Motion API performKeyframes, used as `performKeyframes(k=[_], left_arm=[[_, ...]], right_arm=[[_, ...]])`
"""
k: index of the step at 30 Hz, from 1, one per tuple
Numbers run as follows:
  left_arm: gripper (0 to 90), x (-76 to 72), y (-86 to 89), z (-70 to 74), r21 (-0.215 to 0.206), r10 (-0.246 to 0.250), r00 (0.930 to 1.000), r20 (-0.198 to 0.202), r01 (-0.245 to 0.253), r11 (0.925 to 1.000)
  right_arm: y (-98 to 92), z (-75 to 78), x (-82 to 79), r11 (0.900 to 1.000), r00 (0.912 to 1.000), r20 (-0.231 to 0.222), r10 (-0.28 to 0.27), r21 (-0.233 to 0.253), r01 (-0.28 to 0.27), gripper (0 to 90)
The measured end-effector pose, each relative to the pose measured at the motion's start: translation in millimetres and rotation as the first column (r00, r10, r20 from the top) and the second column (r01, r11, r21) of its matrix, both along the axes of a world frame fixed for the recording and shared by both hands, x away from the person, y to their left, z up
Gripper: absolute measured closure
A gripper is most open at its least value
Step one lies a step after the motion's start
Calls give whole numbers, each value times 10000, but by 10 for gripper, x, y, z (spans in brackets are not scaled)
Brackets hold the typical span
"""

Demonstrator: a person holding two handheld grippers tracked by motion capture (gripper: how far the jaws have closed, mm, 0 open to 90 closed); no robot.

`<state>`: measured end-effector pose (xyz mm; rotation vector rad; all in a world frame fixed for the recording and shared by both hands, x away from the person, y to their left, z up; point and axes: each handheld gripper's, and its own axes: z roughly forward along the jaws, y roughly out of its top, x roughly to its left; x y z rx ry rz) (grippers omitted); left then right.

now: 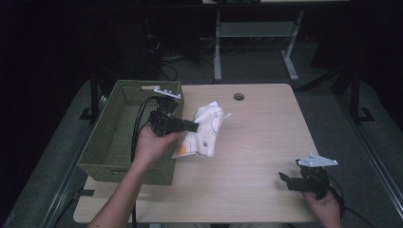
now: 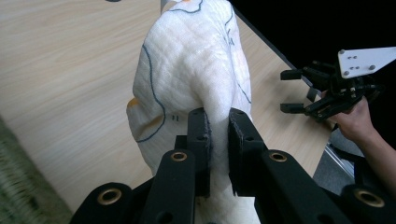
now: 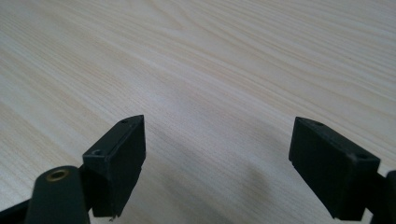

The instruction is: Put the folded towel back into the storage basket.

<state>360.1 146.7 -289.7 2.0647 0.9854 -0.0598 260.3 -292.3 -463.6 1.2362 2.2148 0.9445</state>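
A light wooden worktop (image 1: 256,142) fills the middle of the high view, its grain running side to side. A small round hole (image 1: 238,97) sits near its far edge, at upper centre. A green woven basket (image 1: 102,154) with a slot handle stands along the worktop's left side. Beyond, at the top of the frame, a grey table frame (image 1: 254,33) stands on dark floor.

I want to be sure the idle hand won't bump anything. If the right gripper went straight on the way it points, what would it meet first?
Probably only the pale wooden table: the open right gripper points at bare wood; depth is unclear.
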Motion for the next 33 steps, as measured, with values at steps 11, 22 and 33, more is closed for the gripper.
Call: performKeyframes(k=[11,22,33], left_arm=[[811,-8,240,47,16,336,9994,-26,-335,9994],[811,-37,508,86,-83,761,9971,26,-761,9971],[810,-22,770,107,100,1219,9925,25,-1219,9925]], right_arm=[[-13,2,-1,10000,10000,13,-65,13,65,183],[-14,-1,2,10000,10000,9,-68,-42,68,182],[-24,3,-1,9999,9999,-10,-128,-28,128,181]])
